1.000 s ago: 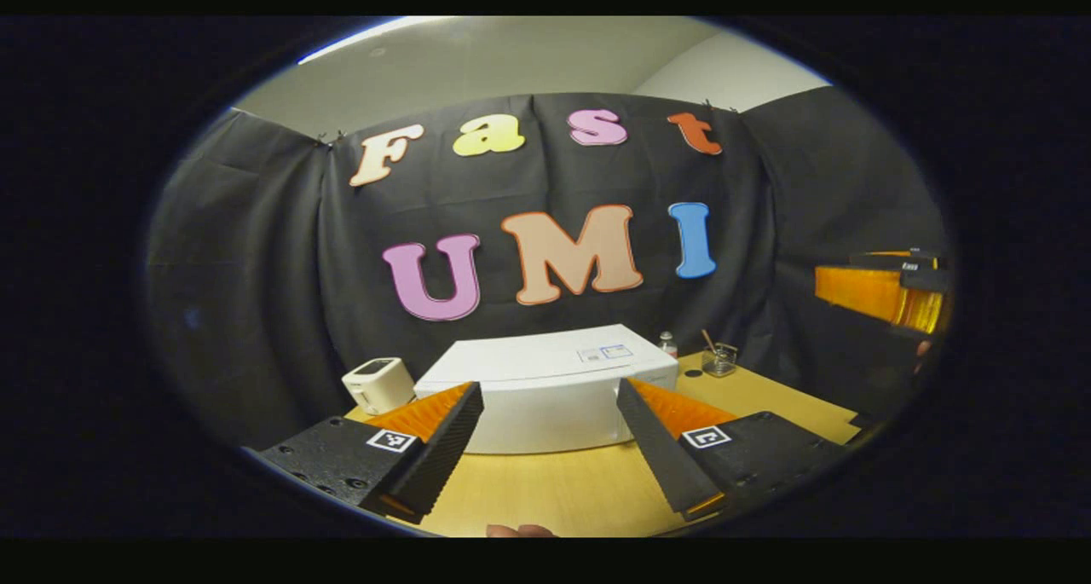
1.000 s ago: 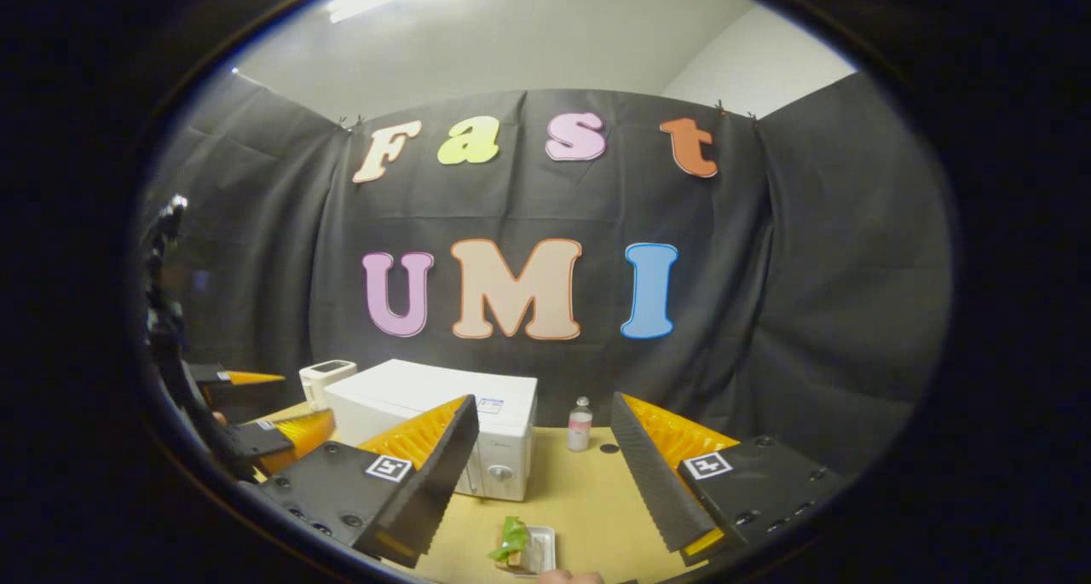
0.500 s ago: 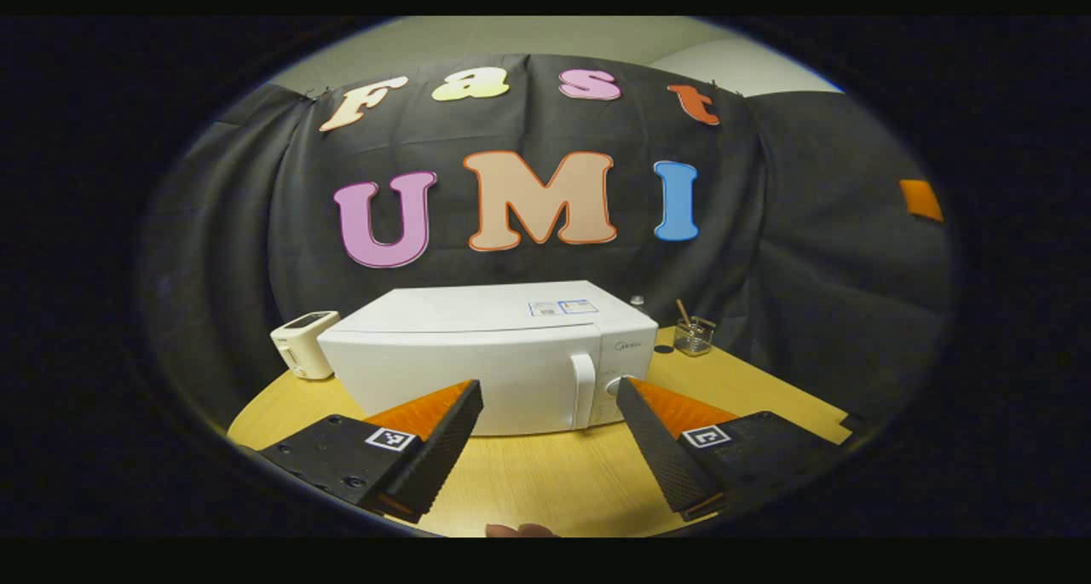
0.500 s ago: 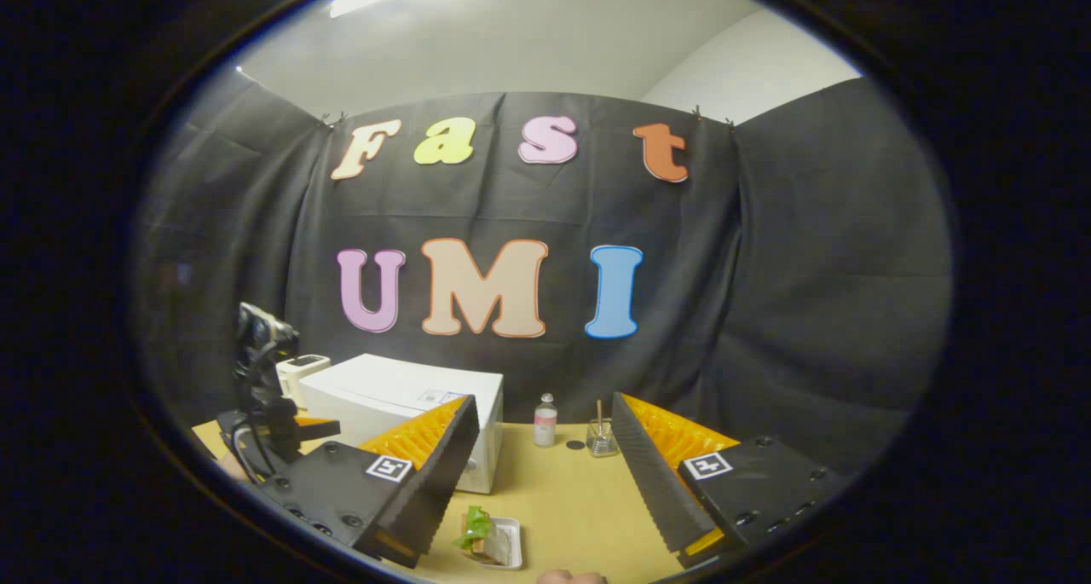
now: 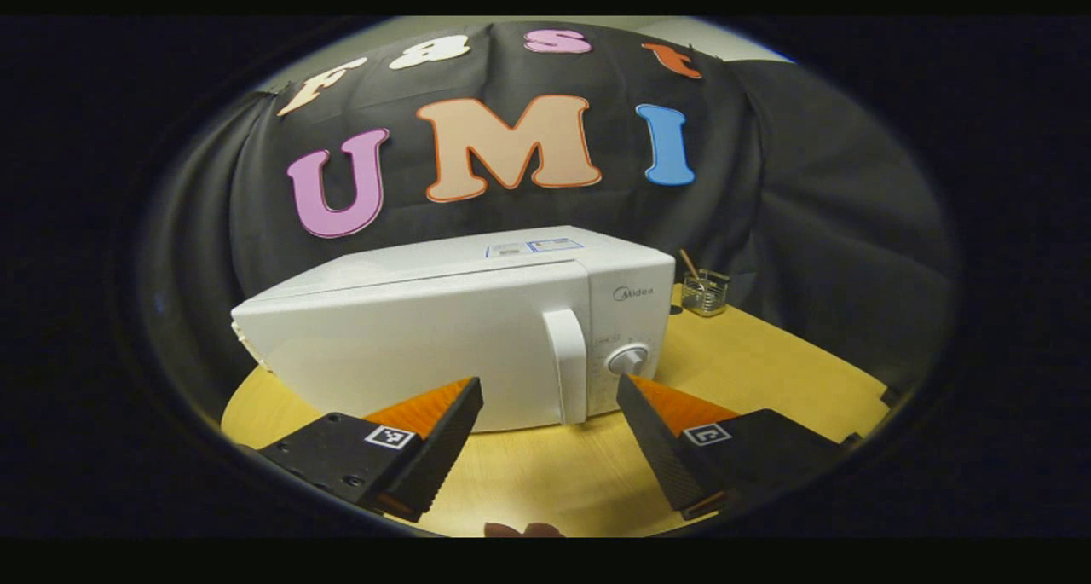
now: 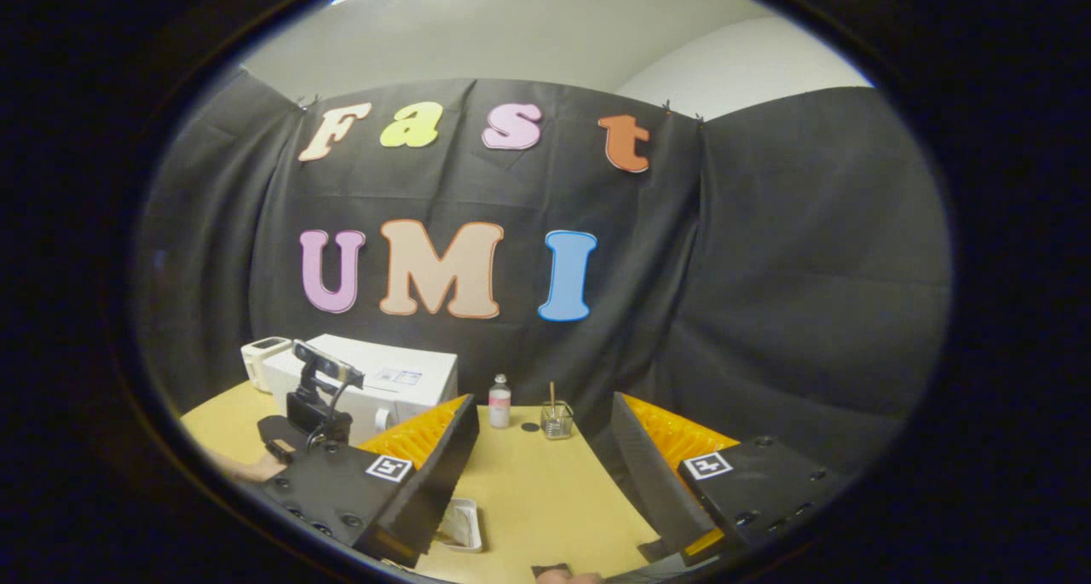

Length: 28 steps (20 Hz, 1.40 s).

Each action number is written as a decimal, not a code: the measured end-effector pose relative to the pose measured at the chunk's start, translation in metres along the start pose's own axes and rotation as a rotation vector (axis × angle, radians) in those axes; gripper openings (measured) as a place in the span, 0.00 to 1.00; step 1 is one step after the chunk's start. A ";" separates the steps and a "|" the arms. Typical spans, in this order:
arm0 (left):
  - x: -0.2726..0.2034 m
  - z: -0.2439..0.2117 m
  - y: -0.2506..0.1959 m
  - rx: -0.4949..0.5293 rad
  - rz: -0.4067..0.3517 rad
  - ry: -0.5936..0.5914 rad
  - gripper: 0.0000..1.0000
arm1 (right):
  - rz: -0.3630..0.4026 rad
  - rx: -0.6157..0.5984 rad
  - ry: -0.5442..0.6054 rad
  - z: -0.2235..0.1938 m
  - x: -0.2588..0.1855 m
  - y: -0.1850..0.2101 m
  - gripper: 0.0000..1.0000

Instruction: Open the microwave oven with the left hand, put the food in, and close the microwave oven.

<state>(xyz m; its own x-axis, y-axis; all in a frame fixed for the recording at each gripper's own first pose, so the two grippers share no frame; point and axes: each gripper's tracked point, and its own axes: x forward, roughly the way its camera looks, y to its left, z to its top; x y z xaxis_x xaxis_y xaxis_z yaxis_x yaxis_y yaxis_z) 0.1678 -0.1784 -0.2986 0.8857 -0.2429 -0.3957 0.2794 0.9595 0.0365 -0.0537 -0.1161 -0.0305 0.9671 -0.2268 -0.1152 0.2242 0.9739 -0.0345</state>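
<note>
We face the white microwave oven (image 5: 443, 337), door closed, near the wooden table's (image 5: 767, 371) back edge. It looks heavy and rigid; we'd hook the stiff vertical door handle (image 5: 567, 362). Our left gripper (image 5: 550, 405) is spread before it, empty. Our right gripper (image 6: 541, 448), likewise spread, hangs over the small food tray (image 6: 460, 524) at the front edge.
</note>
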 end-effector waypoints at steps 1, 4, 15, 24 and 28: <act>0.008 -0.004 -0.003 0.004 -0.004 0.013 0.98 | -0.011 -0.001 0.007 -0.002 -0.001 -0.004 0.96; 0.022 -0.013 -0.010 -0.003 -0.020 0.032 0.99 | -0.039 0.001 0.025 -0.007 -0.003 -0.012 0.96; 0.039 -0.019 -0.013 -0.013 -0.019 0.041 0.70 | -0.077 0.036 0.061 -0.017 -0.005 -0.030 0.99; 0.043 -0.014 -0.012 -0.011 -0.008 0.021 0.29 | -0.061 0.028 0.073 -0.022 -0.006 -0.030 0.96; 0.043 -0.014 -0.012 -0.062 -0.003 0.006 0.17 | -0.064 0.031 0.076 -0.023 -0.008 -0.033 0.99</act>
<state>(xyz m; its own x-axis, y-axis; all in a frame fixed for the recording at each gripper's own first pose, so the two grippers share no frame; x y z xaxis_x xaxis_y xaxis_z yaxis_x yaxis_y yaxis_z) 0.1972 -0.1980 -0.3290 0.8826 -0.2453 -0.4011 0.2585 0.9658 -0.0217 -0.0716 -0.1470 -0.0511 0.9391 -0.2870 -0.1891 0.2897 0.9570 -0.0138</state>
